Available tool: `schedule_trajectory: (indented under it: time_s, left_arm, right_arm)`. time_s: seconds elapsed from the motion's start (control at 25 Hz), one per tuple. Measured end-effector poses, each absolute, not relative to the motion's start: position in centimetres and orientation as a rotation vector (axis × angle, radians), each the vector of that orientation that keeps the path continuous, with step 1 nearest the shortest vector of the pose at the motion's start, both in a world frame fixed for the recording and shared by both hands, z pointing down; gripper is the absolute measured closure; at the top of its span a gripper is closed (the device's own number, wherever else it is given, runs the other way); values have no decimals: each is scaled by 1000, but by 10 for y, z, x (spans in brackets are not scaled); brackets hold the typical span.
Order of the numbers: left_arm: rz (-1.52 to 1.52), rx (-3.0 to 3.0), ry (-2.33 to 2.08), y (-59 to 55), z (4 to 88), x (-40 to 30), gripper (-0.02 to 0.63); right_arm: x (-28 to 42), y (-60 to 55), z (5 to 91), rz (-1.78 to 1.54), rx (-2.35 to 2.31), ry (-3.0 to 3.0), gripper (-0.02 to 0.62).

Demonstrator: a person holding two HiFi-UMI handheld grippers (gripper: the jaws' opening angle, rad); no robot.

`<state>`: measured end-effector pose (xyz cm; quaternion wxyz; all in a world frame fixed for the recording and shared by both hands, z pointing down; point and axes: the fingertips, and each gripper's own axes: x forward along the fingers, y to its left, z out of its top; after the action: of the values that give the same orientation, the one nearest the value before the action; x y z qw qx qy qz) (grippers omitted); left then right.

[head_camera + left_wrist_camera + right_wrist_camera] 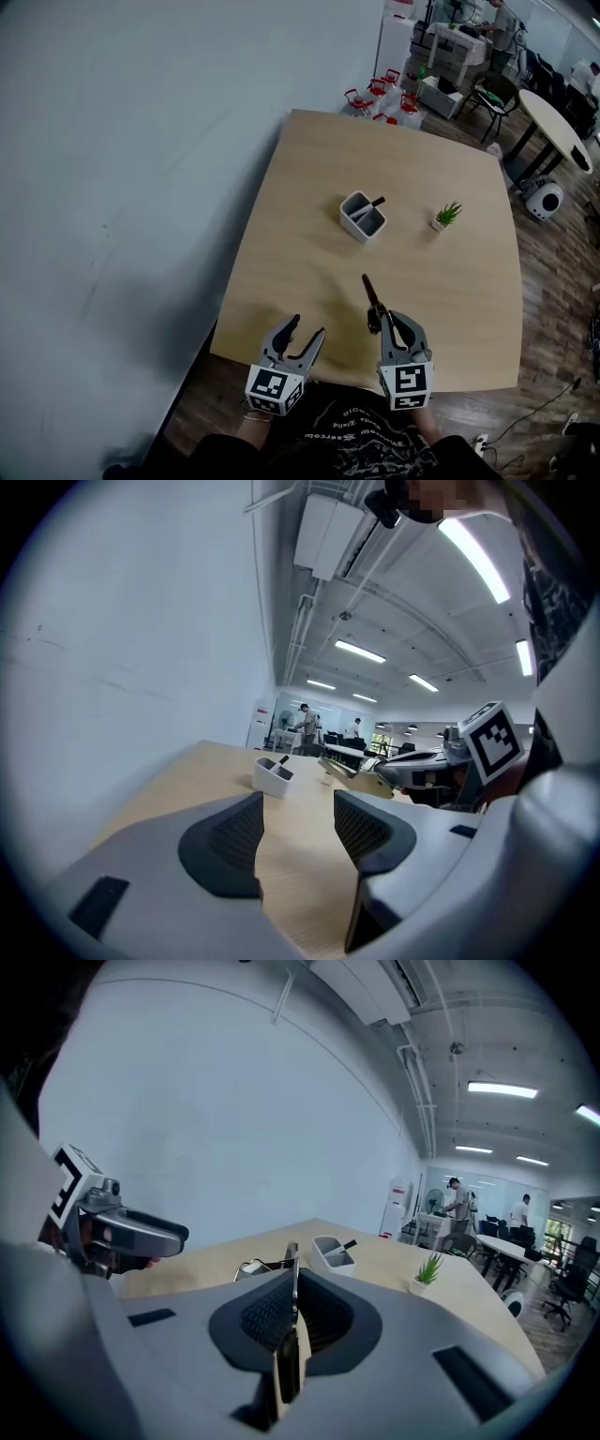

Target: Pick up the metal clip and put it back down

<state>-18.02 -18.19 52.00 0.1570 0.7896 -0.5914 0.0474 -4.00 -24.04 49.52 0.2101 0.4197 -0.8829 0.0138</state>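
The metal clip (371, 293) is a dark, thin piece that juts forward from my right gripper (383, 322), just above the wooden table (300, 187) near its front edge. In the right gripper view the clip (292, 1269) stands edge-on, pinched between the shut pads of the right gripper (292, 1314), with its wire loop showing at the left. My left gripper (308, 335) hovers to the left of it at the table's front edge. Its jaws stand open, and in the left gripper view the left gripper (298, 829) has only bare tabletop between its pads.
A white pen holder (362, 217) with a dark pen stands mid-table, and a small potted plant (446, 217) stands to its right. A pale wall runs along the table's left. Red-handled items (380, 94), chairs and another table (553, 122) lie beyond the far edge.
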Motion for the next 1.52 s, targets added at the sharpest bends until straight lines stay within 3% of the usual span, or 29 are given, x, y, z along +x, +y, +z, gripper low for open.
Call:
schedule_trajectory:
  time_s: [0.68,1.52]
  left_arm:
    - [143,2300,-1649,-186,523,-154,365]
    - [213,2396,-1511,-213,530,-102,365]
  right_arm:
    - [-4,-232,504,43,1231,-2384,580]
    - [139,-326,566,-27,1386,-1939,580]
